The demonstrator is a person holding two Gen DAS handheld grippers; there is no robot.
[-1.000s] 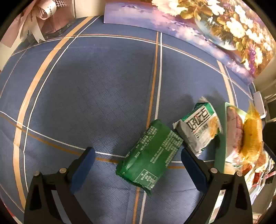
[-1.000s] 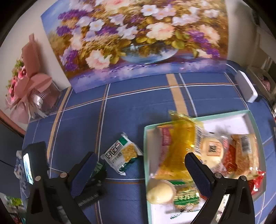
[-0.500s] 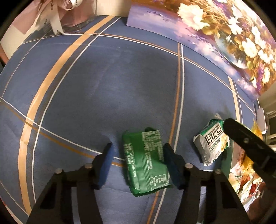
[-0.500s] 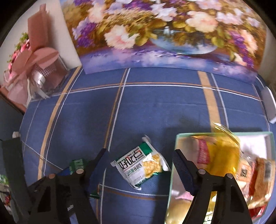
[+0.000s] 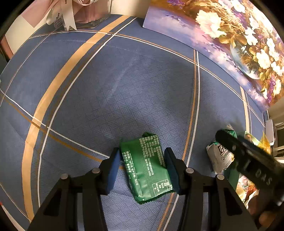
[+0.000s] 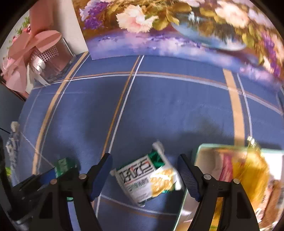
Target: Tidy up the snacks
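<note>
Left wrist view, grip: the left gripper (image 5: 142,168) has just been closing and its blue pads sit clamped on the green snack pack (image 5: 147,168), one pad on each long side.
Left wrist view, pack position: lying back side up on the blue checked tablecloth (image 5: 124,88), crossing a tan stripe, its near end sticking out past the pads toward the camera.
Left wrist view, free room: loads of bare cloth ahead and to the left; the flower painting (image 5: 230,44) closes off the far right edge, a ribboned gift box (image 5: 79,16) sits in the far left corner.
Left wrist view, right side: tight. The right gripper's black body (image 5: 248,163) cuts across the white snack bag (image 5: 220,158).
Left wrist view, writing: small white print and a table on the green pack, too fine to read.
Right wrist view, jaws: the right gripper (image 6: 144,177) has just been narrowing, but the pads stand apart, straddling the white snack bag (image 6: 149,179) with a gap on both sides.
Right wrist view, edges: the tray (image 6: 200,151) rim is just right of the bag, packed with yellow and red wrappers; the left gripper (image 6: 35,183) with the green pack (image 6: 63,165) is close on the left.
Right wrist view, writing: big bold characters on the bag, blurred, can't make them out.
</note>
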